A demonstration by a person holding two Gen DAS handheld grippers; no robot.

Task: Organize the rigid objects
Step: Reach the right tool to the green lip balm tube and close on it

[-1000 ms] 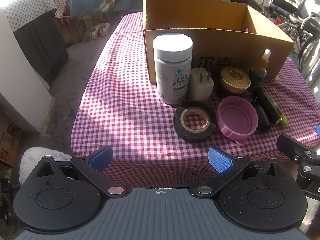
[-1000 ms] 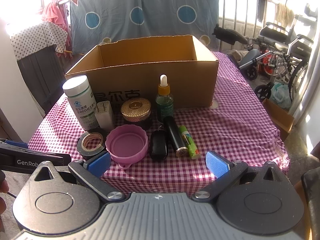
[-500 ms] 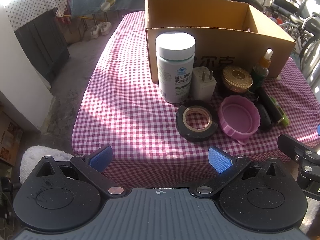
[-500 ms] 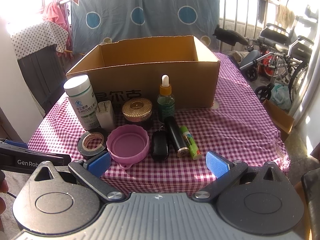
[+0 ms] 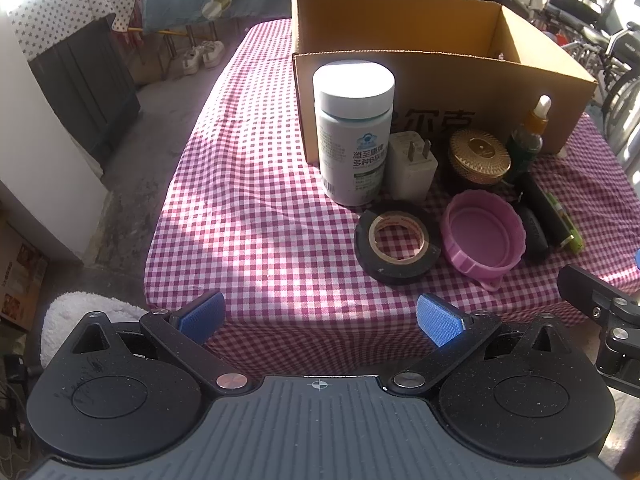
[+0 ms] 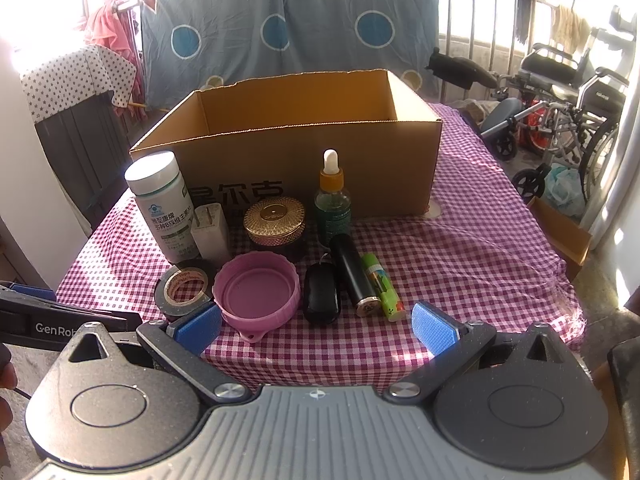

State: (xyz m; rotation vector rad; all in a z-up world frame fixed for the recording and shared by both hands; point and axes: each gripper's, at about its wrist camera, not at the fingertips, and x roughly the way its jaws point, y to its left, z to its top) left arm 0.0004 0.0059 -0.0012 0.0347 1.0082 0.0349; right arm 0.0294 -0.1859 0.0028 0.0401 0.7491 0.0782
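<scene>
Both grippers are hovering short of the near edge of the surface [image 6: 472, 256], which is wearing a red-and-white checked cloth. The left gripper [image 5: 320, 316] is holding its blue pads wide apart with nothing between them; the right gripper [image 6: 316, 328] is doing the same.

Left to right ahead of the right gripper, the objects are standing in a cluster just in front of an open cardboard box [image 6: 304, 160], whose front wall is showing dark printed Chinese characters, partly hidden. Farthest left, a white supplement bottle [image 6: 162, 204] with a white cap is standing upright; its label is carrying a small blue emblem and Chinese text too fine to read in full. Touching it to the right, a white plug adapter [image 6: 210, 232] is standing with its prongs up. In front of these, a black tape roll [image 6: 182, 290] is lying flat, its cardboard core bearing small red print that is not legible. Beside it, a pink lid [image 6: 258, 294] is lying open side up. Behind the lid, a gold-lidded jar [image 6: 274, 222] is sitting. Next, a green dropper bottle [image 6: 333, 200] with an orange collar is standing upright. In front of it, a black oval case [image 6: 322, 296], a black tube [image 6: 354, 280] and a green stick [image 6: 382, 286] are lying side by side.

At the left edge of the right wrist view, the left gripper's body is showing the lettering "GenRob", cut off.
</scene>
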